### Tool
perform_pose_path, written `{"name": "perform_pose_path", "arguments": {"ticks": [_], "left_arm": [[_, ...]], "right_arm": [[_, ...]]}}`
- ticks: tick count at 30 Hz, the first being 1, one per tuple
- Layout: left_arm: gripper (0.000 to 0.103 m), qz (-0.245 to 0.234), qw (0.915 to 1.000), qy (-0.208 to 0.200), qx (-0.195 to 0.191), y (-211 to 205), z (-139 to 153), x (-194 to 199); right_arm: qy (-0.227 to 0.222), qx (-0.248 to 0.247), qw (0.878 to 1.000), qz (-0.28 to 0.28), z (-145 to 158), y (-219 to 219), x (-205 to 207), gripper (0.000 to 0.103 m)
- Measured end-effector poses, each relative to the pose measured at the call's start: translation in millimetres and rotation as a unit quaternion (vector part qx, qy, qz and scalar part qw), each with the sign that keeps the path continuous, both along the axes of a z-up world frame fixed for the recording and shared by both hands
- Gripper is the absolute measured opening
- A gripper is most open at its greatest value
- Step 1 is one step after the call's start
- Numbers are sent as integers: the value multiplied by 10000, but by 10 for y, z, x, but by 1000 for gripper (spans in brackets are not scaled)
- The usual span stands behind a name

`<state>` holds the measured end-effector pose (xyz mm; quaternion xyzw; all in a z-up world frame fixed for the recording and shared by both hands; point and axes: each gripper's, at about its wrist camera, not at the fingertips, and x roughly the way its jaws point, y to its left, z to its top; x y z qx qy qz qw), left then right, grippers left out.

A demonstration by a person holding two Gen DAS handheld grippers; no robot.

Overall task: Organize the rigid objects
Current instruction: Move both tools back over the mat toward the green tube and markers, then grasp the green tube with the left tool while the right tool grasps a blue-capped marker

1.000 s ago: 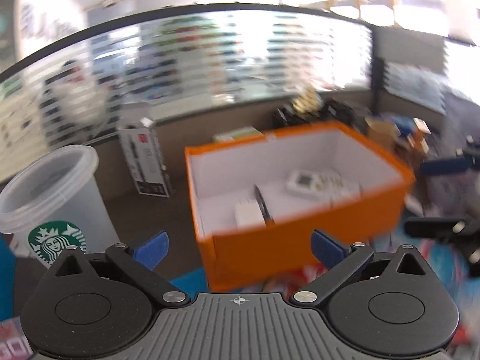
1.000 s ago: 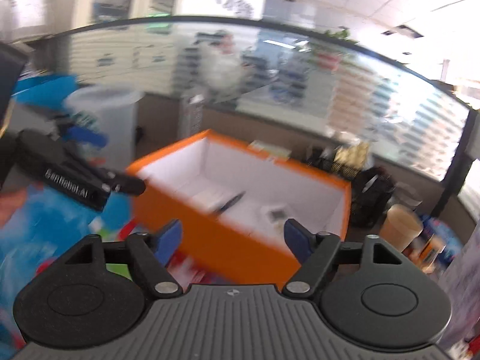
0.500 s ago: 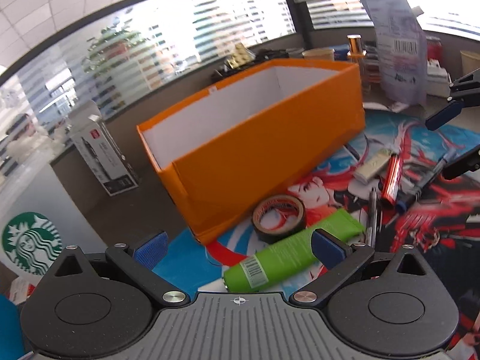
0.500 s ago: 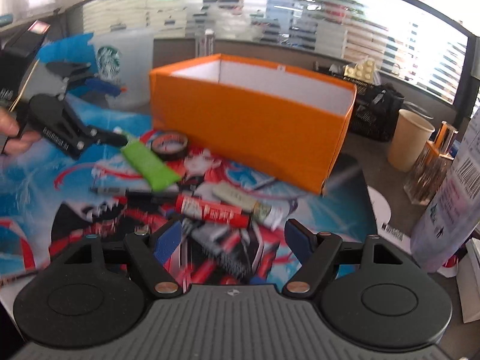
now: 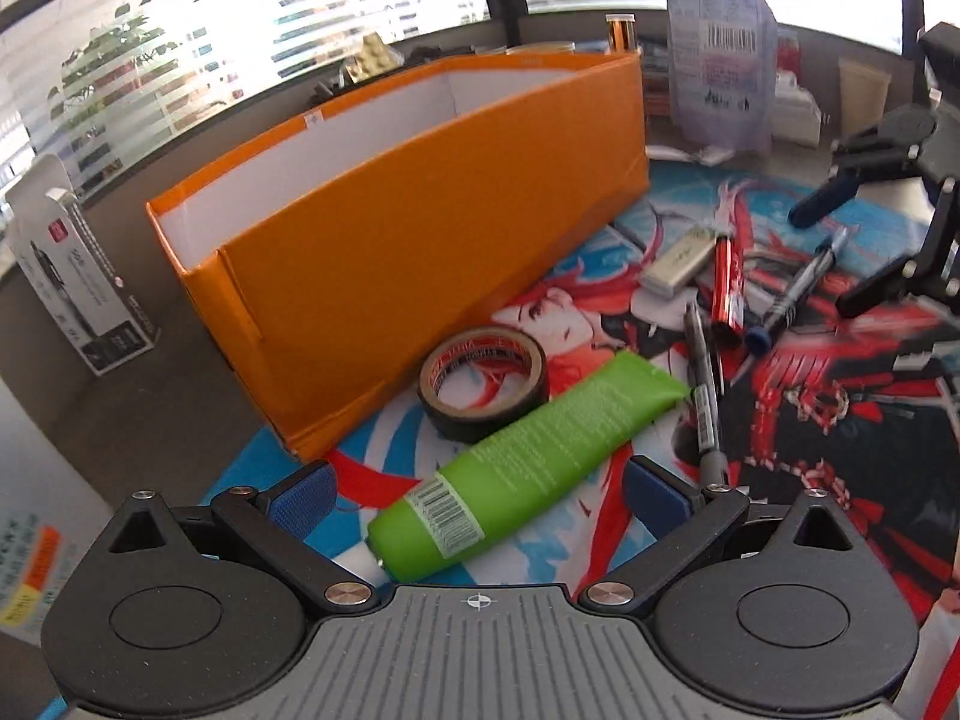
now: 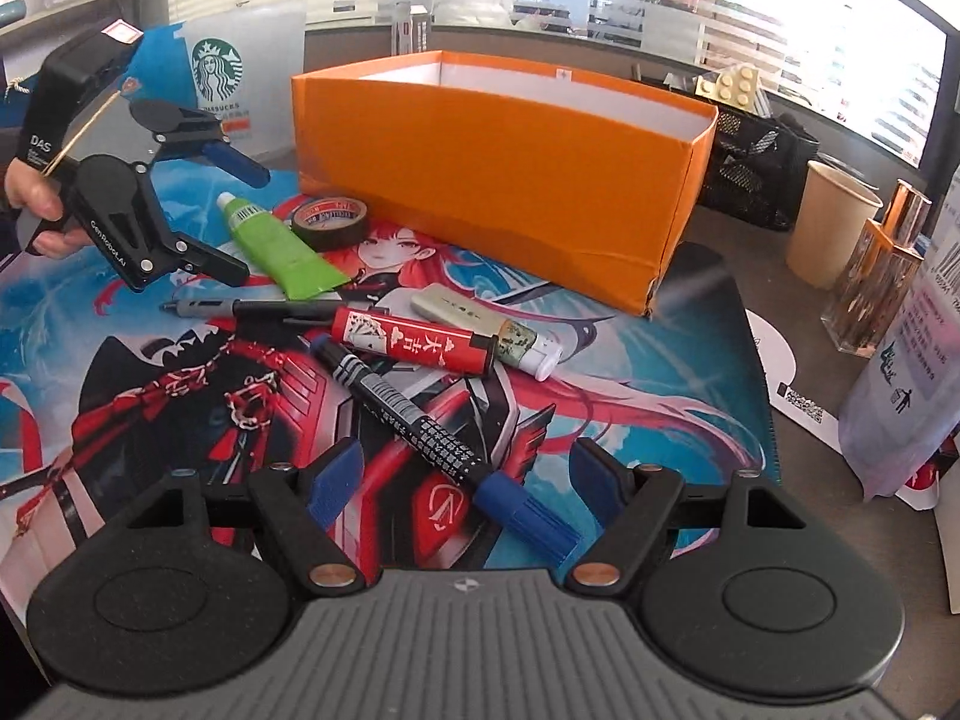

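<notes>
Both our grippers have jaws spread, nothing pinched: left gripper (image 5: 477, 489) lines up w/ green tube (image 5: 528, 468) at frame bottom, right gripper (image 6: 459, 474) straddles blue marker (image 6: 444, 444), prob for orange box (image 6: 504, 162) up top.

The right gripper (image 6: 465, 483) hangs with its jaws wide apart over a blue-capped marker (image 6: 444, 441) lying on the printed mat (image 6: 630, 396). Beyond it lie a red tube (image 6: 414, 342), a pale tube (image 6: 486, 327) and a grey pen (image 6: 252, 307). The green tube (image 6: 279, 246) and tape roll (image 6: 330, 221) sit before the orange box (image 6: 510, 180). At left, a hand (image 6: 33, 210) holds the left gripper (image 6: 240, 219), jaws apart.
</notes>
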<state>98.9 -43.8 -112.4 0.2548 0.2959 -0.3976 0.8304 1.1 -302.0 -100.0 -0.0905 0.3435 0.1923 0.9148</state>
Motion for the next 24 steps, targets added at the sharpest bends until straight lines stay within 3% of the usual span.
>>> {"name": "perform_pose_path", "arguments": {"ticks": [7,12,14,16,19,24], "left_arm": [[99,410,9975,433,-382,63,-52,38],[78,530,9965,343,-540,74,-55,-154],[64,575,9959,360,-602,76,-52,-210],[57,634,9951,409,-639,66,-42,-265],[50,733,9945,398,-627,47,-29,-364],[41,927,9932,359,-603,-8,-17,-516]], "right_arm": [[17,166,9998,46,-40,-2,48,75],[-65,214,9996,197,-54,42,-2,75],[-127,232,9994,230,-68,66,-23,82],[-165,245,9994,178,-86,87,-35,87],[-240,294,9992,117,-113,115,-60,91],[-264,272,9992,109,-105,142,-73,88]]}}
